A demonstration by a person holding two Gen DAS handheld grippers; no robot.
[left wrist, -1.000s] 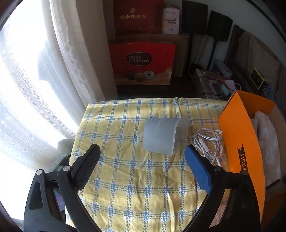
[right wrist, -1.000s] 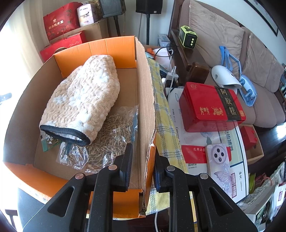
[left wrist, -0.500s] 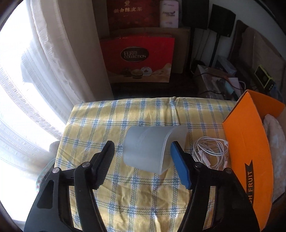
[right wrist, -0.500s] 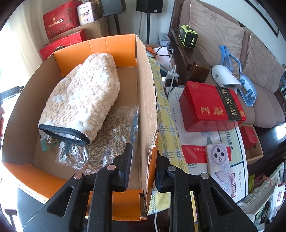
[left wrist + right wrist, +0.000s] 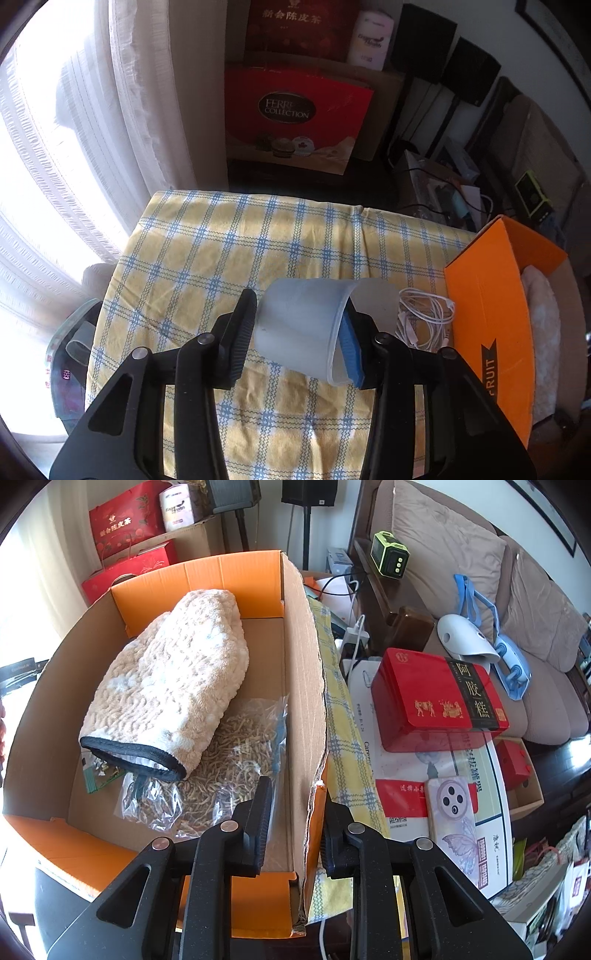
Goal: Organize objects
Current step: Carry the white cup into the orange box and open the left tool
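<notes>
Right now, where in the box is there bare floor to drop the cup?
Bare cardboard shows at the far right of the orange box, between the towel mitt and the right wall. The near half is crowded: bag of dried strips, mitt cuff. The left tool holds the translucent cup.

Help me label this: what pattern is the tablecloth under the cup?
Yellow with a blue plaid check, clearest in the left wrist view.

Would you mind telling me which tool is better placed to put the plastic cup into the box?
Left: the left tool already brackets the cup, while the right tool straddles the box wall.
</notes>
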